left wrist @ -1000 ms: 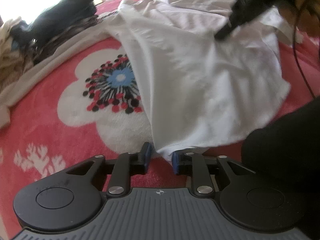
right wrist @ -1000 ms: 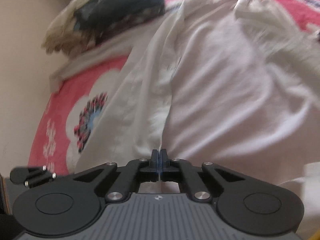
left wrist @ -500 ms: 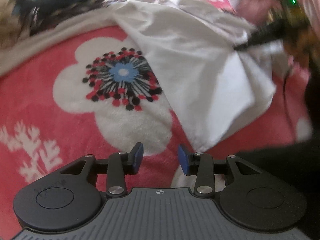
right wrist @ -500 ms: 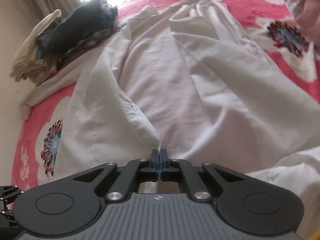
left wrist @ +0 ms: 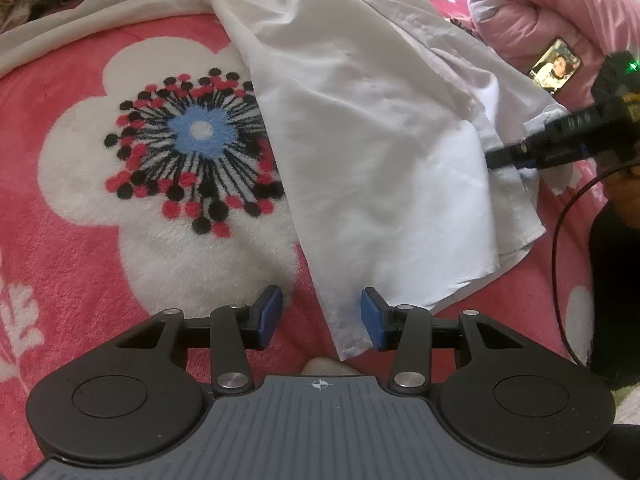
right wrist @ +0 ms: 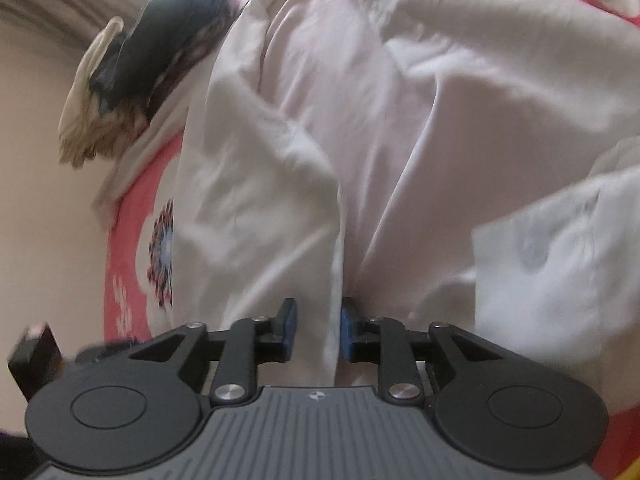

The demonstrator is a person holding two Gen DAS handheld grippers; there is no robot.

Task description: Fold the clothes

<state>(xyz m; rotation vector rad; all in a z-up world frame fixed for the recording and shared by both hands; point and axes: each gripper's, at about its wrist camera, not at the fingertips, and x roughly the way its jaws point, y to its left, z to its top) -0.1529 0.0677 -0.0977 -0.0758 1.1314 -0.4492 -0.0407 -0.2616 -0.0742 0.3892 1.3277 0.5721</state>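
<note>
A white cotton shirt (left wrist: pixel 360 128) lies spread and creased across a pink fleece blanket (left wrist: pixel 60 92) printed with large white flowers, one of which has a blue centre ringed with red and black dots. The garment runs from the far middle of the bed down toward the near right, its near corner tapering to a point.

The left gripper (left wrist: pixel 320 316) sits low over the blanket with its blue-padded jaws opening. The near corner of the shirt lies between them, close against the right pad, but the pads do not press on it.

In its own view, the right gripper (right wrist: pixel 318 330) shows its blue pads standing a little apart, with a vertical fold of the shirt's edge running down between them. The pads are not seen pinching the cloth. From the left wrist view this gripper (left wrist: pixel 496 158) reaches in from the right side, its tip at the shirt's right edge.

A pile of dark and cream clothes (right wrist: pixel 132 76) sits at the far left of the bed. A puffy pink quilt (left wrist: pixel 540 8) is bunched at the far right, and a phone with a lit screen (left wrist: pixel 554 66) rests against it.
</note>
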